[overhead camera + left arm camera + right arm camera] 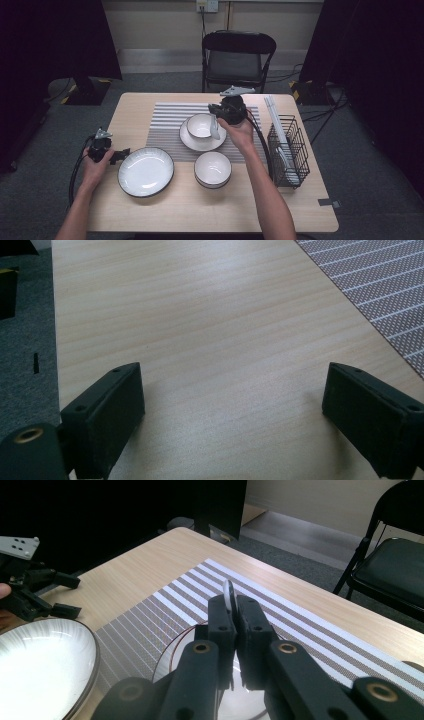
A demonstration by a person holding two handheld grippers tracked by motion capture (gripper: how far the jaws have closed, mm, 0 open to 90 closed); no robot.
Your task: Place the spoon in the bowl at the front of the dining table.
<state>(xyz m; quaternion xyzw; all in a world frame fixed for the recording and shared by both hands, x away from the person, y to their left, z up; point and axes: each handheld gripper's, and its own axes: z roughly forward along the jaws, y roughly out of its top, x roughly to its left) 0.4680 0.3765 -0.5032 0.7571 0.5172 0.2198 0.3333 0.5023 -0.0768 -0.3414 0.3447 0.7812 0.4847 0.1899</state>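
Observation:
My right gripper (216, 114) hovers over a white bowl (200, 125) that stands on a saucer (192, 142) on the striped placemat (165, 122). It is shut on a thin white spoon (215, 129), which hangs down over the bowl's right rim. In the right gripper view the jaws (235, 610) pinch the spoon (228, 591), whose rounded end pokes up between them. My left gripper (121, 154) rests at the table's left edge, just left of a large dark-rimmed white plate (145, 171). Its jaws (232, 400) stand wide open over bare wood.
A second white bowl (213, 168) sits in front of the saucer. A black wire rack (287, 150) with white pieces in it stands at the right edge of the table. A black folding chair (237, 55) is behind the table.

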